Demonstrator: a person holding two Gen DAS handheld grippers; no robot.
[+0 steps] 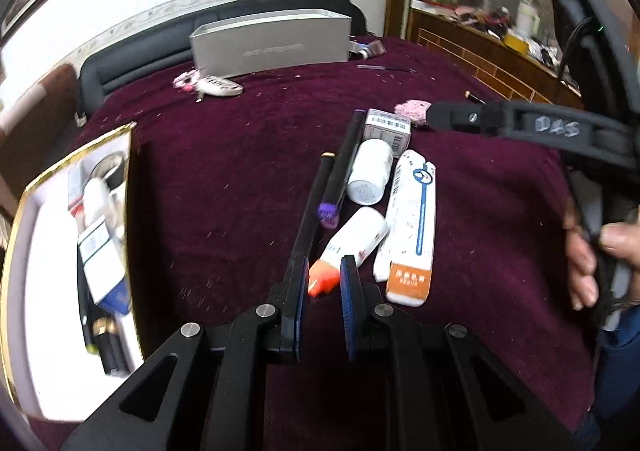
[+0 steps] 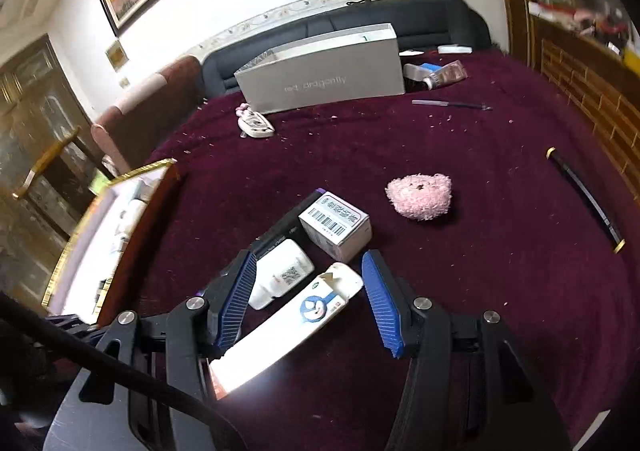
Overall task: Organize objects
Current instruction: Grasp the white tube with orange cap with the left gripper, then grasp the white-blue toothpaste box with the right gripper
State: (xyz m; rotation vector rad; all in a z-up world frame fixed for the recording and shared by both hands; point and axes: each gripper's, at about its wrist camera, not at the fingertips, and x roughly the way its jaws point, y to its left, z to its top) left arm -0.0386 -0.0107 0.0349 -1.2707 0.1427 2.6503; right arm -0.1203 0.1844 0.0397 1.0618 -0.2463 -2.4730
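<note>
Left gripper jaws sit nearly together, empty, with the orange-capped tube just ahead. Right gripper jaws stand apart over the long white box, pads clear.

Maroon cloth: boxes, bottles, pens.

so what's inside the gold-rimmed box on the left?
The gold-rimmed box holds a tape roll, white bottle, small cartons and dark pens. Anything beneath them is covered.
</note>
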